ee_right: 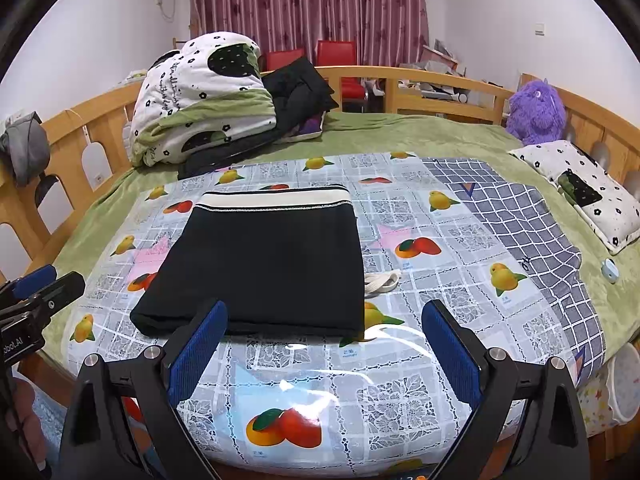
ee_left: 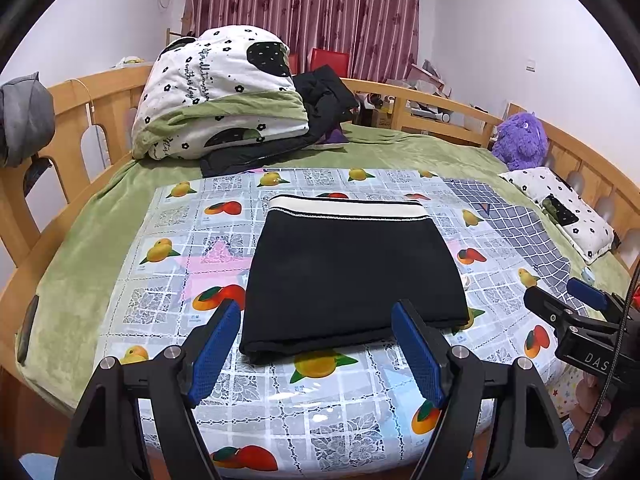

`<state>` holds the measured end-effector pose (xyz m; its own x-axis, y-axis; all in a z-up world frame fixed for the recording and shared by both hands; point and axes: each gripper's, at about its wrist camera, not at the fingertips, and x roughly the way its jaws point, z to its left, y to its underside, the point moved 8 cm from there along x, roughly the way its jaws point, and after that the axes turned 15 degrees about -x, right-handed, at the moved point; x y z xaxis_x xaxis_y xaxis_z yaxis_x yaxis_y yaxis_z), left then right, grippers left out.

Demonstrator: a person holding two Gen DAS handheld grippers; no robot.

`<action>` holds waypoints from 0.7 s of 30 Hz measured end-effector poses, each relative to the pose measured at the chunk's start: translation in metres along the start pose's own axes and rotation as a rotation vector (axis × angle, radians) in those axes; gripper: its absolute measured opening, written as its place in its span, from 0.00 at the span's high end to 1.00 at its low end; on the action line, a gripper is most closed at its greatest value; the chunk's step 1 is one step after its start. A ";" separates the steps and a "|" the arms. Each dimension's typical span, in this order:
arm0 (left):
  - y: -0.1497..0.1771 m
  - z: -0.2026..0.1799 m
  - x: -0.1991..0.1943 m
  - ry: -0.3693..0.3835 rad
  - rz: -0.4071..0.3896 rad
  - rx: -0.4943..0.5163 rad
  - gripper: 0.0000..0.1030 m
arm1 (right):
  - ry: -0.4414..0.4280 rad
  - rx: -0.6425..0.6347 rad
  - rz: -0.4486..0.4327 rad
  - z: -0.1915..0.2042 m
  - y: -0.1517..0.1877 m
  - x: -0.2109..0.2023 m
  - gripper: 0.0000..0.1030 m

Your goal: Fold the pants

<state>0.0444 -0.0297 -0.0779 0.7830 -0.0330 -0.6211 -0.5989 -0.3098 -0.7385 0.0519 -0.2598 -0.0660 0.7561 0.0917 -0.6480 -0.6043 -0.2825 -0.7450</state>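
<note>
Folded pants (ee_left: 352, 272), fingers (ee_left: 218, 344) apart.

Legible markings: two partial brand prints, both on gripper bodies.

The right gripper (ee_left: 588, 300), seen at the edge of the left wrist view, carries white letters "DAS" on its black housing, cut off by the frame. The left gripper (ee_right: 44, 284), seen in the right wrist view, reads "obot.AI", its start hidden. Script on the quilt (ee_left: 208, 76) and captions under the fruit on the plastic cover (ee_right: 400, 360) are too small to read.

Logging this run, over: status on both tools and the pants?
Left tool open, empty. Right tool open, empty. Black pants with white waistband folded flat on fruit-print plastic cover. White drawstring sticks out beside them; nothing in the way.
</note>
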 end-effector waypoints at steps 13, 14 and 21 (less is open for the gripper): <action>-0.001 0.000 -0.002 0.000 -0.003 -0.004 0.26 | 0.000 0.000 0.000 0.000 0.000 0.000 0.06; -0.001 0.000 -0.002 0.000 -0.003 -0.004 0.26 | 0.001 -0.001 0.000 0.000 0.000 0.000 0.06; -0.001 0.000 -0.004 -0.013 -0.020 0.020 0.26 | 0.007 0.002 0.000 0.003 0.000 0.002 0.06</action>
